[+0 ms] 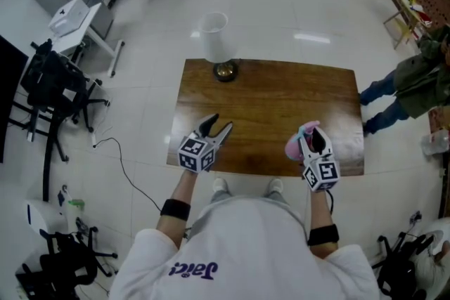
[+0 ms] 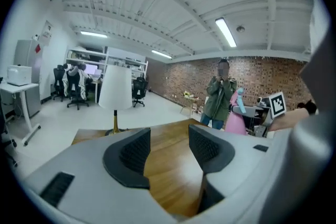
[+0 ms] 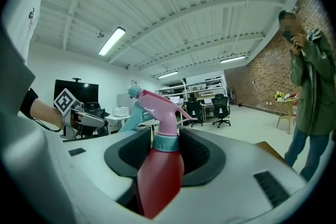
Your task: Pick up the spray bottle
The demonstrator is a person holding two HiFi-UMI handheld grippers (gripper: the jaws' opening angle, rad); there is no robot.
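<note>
Writing: purple lettering runs across the back of the person's white shirt [image 1: 242, 249], upside down in the head view and too warped to read with confidence. Each gripper's cube shows black-and-white square markers. No label shows on the bottle.

Container: a spray bottle [image 3: 159, 168] with a translucent red body, teal collar, pink trigger head and pale blue nozzle. Its contents cannot be made out through the tinted wall.

Right gripper [image 1: 310, 136]: jaws pressed in on the bottle's body, pinching it just below the collar. The bottle stands upright between the dark pads, nozzle aimed towards the left gripper. It sits over the near right part of the brown rectangular wooden table [image 1: 281, 98]. Whether its base touches the wood cannot be told.

Left gripper [image 2: 169, 150]: jaws spread, nothing between them, only tabletop beyond.

A white-shaded lamp with a brass base [image 1: 215, 40] stands at the table's far edge. A bystander in a green jacket [image 3: 311, 89] stands beside the table's right end.
</note>
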